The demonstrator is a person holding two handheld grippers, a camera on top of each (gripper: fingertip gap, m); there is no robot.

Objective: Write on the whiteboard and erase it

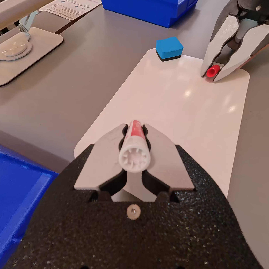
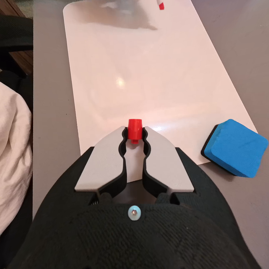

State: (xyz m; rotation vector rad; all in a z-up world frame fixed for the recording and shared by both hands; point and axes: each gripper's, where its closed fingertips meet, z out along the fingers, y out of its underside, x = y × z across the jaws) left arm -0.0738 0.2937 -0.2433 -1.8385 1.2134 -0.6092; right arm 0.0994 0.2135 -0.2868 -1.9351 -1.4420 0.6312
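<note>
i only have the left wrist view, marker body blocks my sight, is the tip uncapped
Observer: Yes, the right wrist view shows the marker's bare red tip above the whiteboard's far end.
Operator: any writing on the board yet
Observer: None; its surface looks blank in the right view.
Operator: what's off the board's side by the right gripper
Observer: Beside the right gripper, which grips the cap, pale cloth lies past the table edge.

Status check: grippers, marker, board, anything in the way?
Left gripper shut on white-and-red marker, uncapped. Right gripper shut on red plastic cap. White glossy whiteboard blank. Blue foam eraser at board corner, clear of both.
</note>
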